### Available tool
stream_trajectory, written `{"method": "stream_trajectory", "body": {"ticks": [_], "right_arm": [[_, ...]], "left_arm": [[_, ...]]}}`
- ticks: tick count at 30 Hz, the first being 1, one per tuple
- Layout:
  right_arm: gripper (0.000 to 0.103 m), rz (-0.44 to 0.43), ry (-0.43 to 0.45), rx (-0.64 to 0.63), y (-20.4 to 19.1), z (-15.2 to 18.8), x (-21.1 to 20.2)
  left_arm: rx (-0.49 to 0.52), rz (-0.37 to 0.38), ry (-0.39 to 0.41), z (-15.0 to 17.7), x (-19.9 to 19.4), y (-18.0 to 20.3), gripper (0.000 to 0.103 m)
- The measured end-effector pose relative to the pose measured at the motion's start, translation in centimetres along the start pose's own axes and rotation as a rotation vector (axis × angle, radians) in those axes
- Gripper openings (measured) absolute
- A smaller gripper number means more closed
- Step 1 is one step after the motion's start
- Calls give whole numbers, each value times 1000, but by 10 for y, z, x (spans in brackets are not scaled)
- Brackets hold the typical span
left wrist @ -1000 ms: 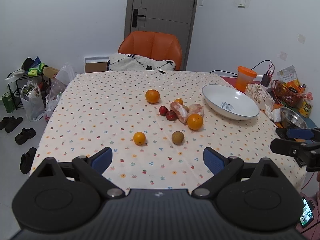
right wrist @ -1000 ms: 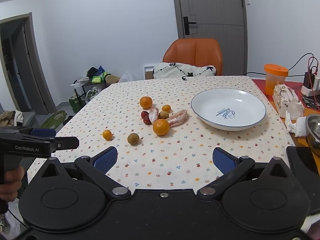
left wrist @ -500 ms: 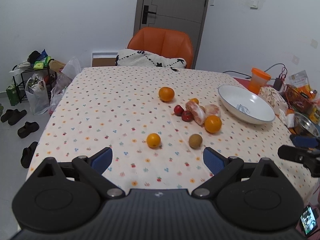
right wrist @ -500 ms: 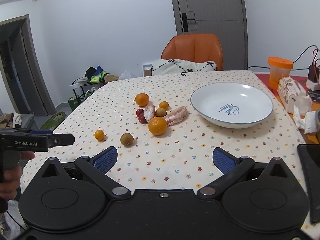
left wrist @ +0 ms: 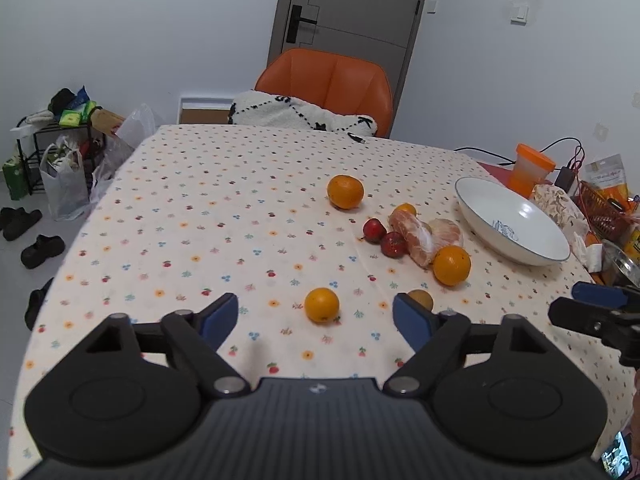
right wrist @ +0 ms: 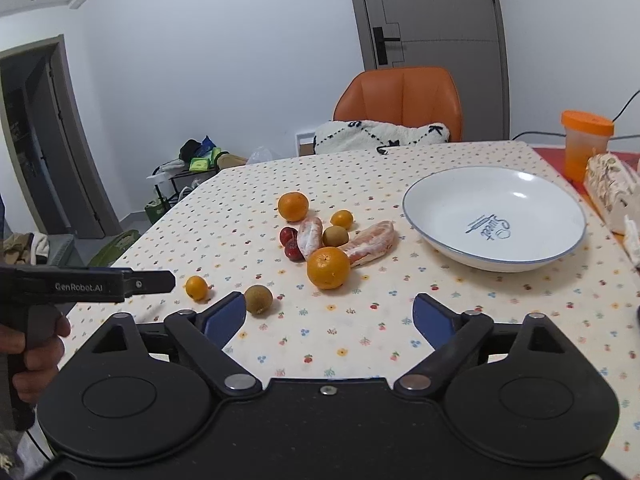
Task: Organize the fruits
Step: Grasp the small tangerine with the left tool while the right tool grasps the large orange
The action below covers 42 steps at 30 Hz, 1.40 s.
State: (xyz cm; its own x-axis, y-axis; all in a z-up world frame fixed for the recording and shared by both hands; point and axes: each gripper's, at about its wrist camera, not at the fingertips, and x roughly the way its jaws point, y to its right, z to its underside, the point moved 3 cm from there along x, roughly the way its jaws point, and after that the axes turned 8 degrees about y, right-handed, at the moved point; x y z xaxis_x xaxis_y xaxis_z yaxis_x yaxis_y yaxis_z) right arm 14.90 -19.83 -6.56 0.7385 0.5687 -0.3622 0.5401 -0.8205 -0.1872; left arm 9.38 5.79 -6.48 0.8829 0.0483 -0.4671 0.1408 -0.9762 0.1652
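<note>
Fruit lies loose on the patterned tablecloth. A small orange (left wrist: 321, 304) sits just ahead of my left gripper (left wrist: 316, 318), between its open fingers. A brown kiwi (left wrist: 421, 298) peeks out behind the right finger. Further back lie a big orange (left wrist: 451, 266), two red fruits (left wrist: 383, 237), two wrapped peeled citrus pieces (left wrist: 416, 236) and another orange (left wrist: 345, 191). The empty white bowl (right wrist: 496, 216) stands at the right. My right gripper (right wrist: 329, 316) is open above the near table edge, with the kiwi (right wrist: 258, 299) by its left finger.
An orange chair (left wrist: 328, 84) with a white cushion stands at the far side. An orange-lidded cup (right wrist: 585, 142), a tissue pack (right wrist: 612, 184), a snack basket (left wrist: 604, 208) and a metal bowl (left wrist: 624, 268) crowd the right edge. Bags and shoes lie on the floor at left (left wrist: 60, 184).
My left gripper has moved forward and down towards the small orange, which now sits between its fingertips. The right gripper has also advanced over the table towards the fruit.
</note>
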Motion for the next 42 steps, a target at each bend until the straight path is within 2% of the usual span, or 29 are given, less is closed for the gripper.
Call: {"method": "stream_trajectory", "body": {"ticks": [3, 10, 13, 17, 21, 24, 30, 36, 42], "right_arm": [[82, 4, -6, 17, 3, 0, 10], [71, -7, -23, 35, 7, 0, 31], [66, -14, -38, 52, 9, 1, 41], [66, -12, -51, 57, 12, 1, 54], [65, -16, -59, 58, 13, 1, 67], [59, -25, -78, 69, 14, 1, 77], [58, -42, -88, 90, 12, 2, 91], [36, -50, -103, 109, 14, 4, 102], [34, -54, -70, 124, 19, 3, 94]], "left_arm": [[3, 6, -8, 0, 9, 1, 68], [-15, 11, -32, 3, 27, 1, 55], [-22, 14, -44, 5, 33, 1, 44], [-59, 11, -64, 9, 42, -2, 22], [-80, 6, -55, 7, 46, -4, 22], [-87, 11, -42, 3, 46, -3, 22], [-91, 17, -43, 0, 52, -1, 22], [-108, 5, -49, 1, 59, -1, 22], [-85, 23, -34, -3, 56, 11, 22]]}}
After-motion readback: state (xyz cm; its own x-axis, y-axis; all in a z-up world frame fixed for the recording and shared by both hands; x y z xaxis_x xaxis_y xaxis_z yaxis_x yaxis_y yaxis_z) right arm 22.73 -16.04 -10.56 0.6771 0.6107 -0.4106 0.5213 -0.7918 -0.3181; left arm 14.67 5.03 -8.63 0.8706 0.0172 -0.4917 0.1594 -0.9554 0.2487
